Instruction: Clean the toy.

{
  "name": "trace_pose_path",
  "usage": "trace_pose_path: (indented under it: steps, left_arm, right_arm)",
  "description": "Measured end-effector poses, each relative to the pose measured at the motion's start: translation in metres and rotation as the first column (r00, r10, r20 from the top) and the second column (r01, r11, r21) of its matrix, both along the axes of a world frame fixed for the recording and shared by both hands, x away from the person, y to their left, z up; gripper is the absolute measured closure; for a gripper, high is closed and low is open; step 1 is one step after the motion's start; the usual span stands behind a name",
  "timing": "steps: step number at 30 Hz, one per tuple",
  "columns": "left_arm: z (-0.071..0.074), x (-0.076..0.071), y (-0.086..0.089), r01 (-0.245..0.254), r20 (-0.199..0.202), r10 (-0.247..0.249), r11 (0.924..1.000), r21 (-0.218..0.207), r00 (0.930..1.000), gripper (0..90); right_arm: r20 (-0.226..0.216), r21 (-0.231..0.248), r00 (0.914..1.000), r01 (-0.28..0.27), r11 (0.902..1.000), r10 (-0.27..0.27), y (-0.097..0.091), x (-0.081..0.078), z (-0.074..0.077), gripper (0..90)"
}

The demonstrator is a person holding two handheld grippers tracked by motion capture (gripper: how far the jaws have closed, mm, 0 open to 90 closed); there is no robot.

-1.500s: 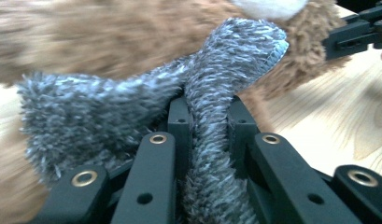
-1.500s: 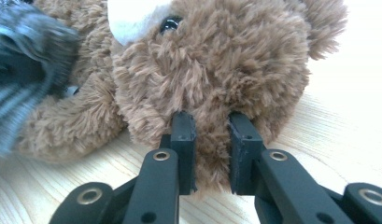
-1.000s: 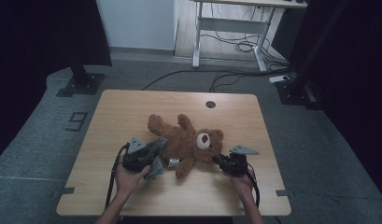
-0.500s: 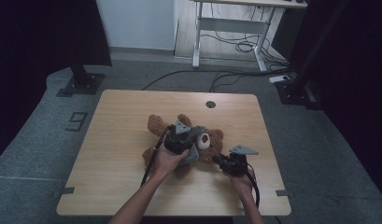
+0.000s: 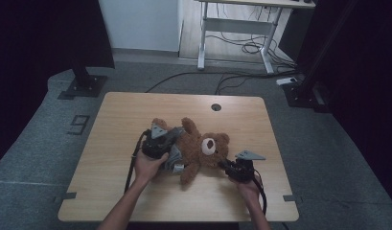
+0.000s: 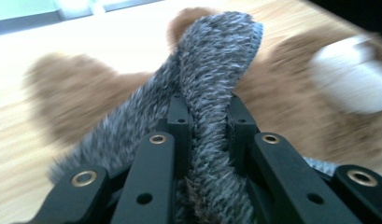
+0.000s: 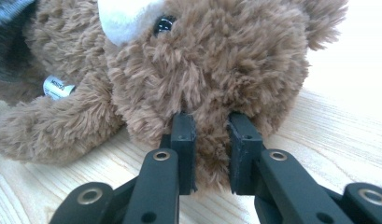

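left tool (image 5: 170,154), clamped on grey cloth (image 6: 212,84), has swung back leftward off the teddy bear (image 5: 196,146); right tool (image 5: 228,166) pinches its head; bear lies along the counter (image 5: 136,108), head rightward.

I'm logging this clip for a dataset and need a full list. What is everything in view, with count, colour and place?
bear: one, brown with a white muzzle, lying mid-table
cloth: one, grey and fuzzy, lying over the bear's body
table: one, light wood, with a round hole near its far edge
desk: one, white legs, on the floor beyond the table
cables: several, black, on the floor under the desk
stand base: one, black, on the floor off the table's far left corner
left claw: one, black, shut on the cloth
right claw: one, black, shut on the fur of the bear's head
hands: two, at the table's near edge, each holding a claw
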State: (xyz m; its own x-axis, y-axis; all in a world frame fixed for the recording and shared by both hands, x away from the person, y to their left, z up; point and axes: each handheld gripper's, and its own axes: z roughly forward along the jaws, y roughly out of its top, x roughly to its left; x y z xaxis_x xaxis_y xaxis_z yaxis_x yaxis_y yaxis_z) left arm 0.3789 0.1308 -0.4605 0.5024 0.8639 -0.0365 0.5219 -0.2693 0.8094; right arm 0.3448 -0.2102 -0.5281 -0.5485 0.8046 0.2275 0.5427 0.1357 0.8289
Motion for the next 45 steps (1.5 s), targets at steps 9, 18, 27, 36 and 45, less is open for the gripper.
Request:
trace_pose_path:
  steps: [9,18,27,36,45]
  left_arm:
    - [-0.014,-0.004,0.021,-0.010,-0.044,0.008,0.9983,-0.058,0.9990,76.1]
    - [0.030,-0.017,-0.036,0.121,0.070,-0.117,0.9914,-0.050,0.9906,76.0]
    - [-0.006,-0.013,-0.119,0.216,0.036,-0.216,0.9764,-0.004,0.9758,75.9]
    - [-0.009,-0.015,-0.067,0.160,0.014,-0.160,0.9862,-0.043,0.9871,76.5]
    - [-0.025,-0.020,0.020,-0.010,-0.002,0.009,0.9985,-0.053,1.0000,76.7]
  right_arm:
    - [-0.001,-0.018,1.0000,-0.002,0.9998,0.002,0.001,-0.001,-0.001,75.7]
    - [0.000,-0.013,1.0000,0.001,0.9999,-0.001,0.001,0.000,-0.001,75.6]
    - [-0.004,-0.019,0.9999,0.010,0.9998,-0.010,-0.001,0.000,-0.003,75.5]
    - [-0.005,-0.002,1.0000,-0.006,1.0000,0.006,-0.001,0.000,-0.003,75.7]
    - [-0.009,-0.006,1.0000,-0.003,1.0000,0.003,0.000,-0.001,-0.003,75.8]
